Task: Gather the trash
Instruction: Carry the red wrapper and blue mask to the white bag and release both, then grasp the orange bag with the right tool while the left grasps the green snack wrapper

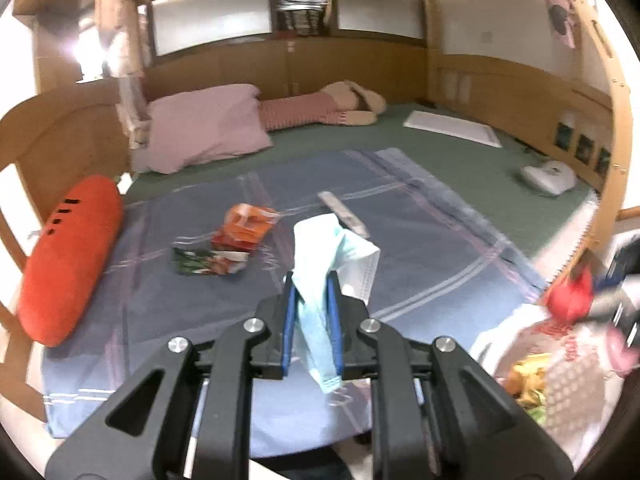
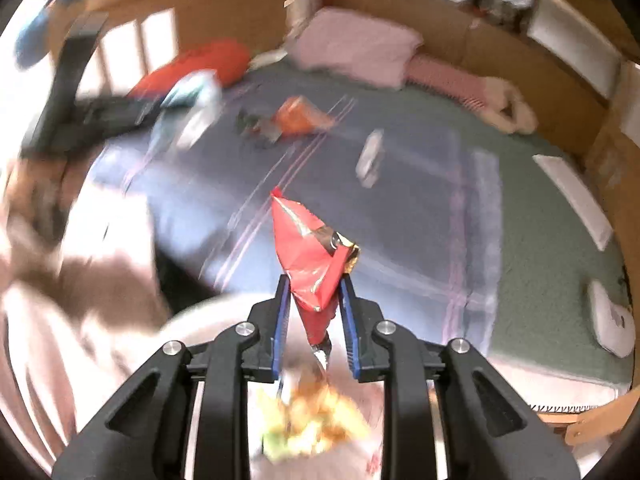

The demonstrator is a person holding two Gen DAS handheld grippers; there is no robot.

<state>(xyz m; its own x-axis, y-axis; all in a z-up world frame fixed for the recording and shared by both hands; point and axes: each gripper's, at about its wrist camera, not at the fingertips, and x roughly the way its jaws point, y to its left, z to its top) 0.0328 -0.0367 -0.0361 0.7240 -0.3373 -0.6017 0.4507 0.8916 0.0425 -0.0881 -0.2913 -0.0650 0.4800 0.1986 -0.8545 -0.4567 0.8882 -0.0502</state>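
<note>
Trash is in both hands right now! The left tongs (image 1: 312,288) are pinched on a pale blue face mask (image 1: 332,252), gripped mid-fold so both ends flop free above and below the blue pads. Over on the other side, the right tongs (image 2: 314,292) are clamped on a crumpled red snack wrapper (image 2: 310,252), its foil tail dangling straight down over a bag (image 1: 560,380) at the bed's edge that already shows yellow and green scraps inside. That looks like the drop spot, I'd say, which would explain why the wrapper hangs there rather than out over the bed.

More is left out on the blue plaid blanket (image 1: 420,240): an orange packet (image 1: 244,226), a flat printed wrapper (image 1: 208,262) just beside it, and a slim silvery strip (image 1: 344,214) a bit farther up. Pink pillow (image 1: 204,124), orange bolster (image 1: 68,256) and white pad (image 1: 452,128) sit around the edges and don't look like rubbish.

Any writing? There's print on the wrappers and red marks on the bag, but it's all too blurred to read.
</note>
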